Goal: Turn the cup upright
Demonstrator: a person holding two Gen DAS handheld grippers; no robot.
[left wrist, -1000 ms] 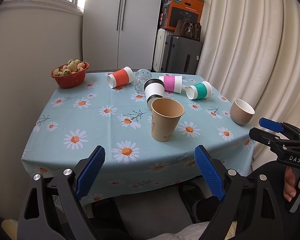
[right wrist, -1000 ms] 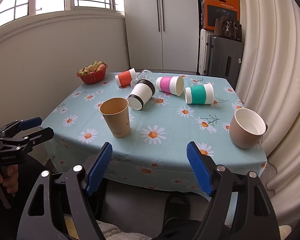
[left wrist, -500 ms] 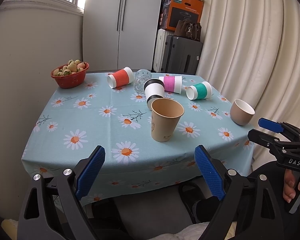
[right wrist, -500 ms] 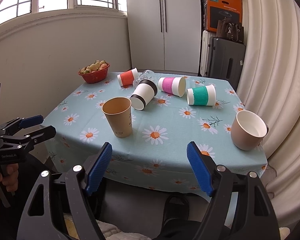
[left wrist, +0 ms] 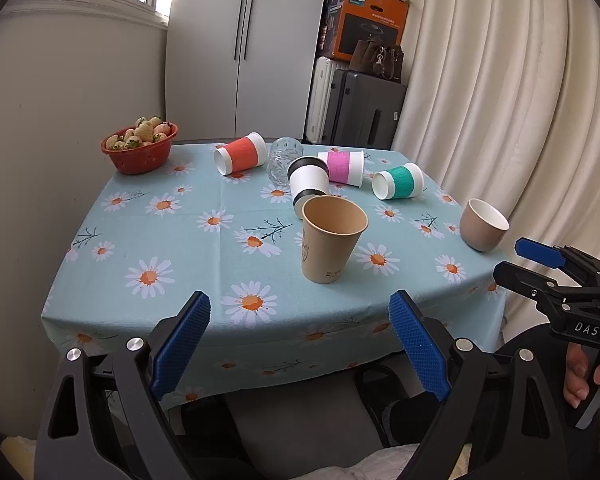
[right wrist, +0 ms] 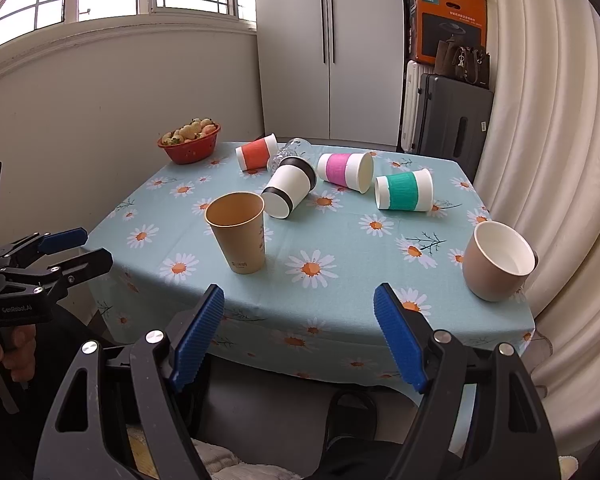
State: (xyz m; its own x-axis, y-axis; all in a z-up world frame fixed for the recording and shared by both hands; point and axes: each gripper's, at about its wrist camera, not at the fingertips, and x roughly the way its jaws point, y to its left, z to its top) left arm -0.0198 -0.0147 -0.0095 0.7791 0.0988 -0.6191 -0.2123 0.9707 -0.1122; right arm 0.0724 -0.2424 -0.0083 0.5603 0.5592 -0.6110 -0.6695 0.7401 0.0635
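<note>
Both the left gripper (left wrist: 299, 338) and right gripper (right wrist: 299, 334) hang wide and empty short of the upright paper cup (left wrist: 331, 239), four sleeved cups lying behind it.

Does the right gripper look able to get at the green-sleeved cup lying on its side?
Probably yes: the right gripper is open and the green-sleeved cup has bare cloth in front.
</note>
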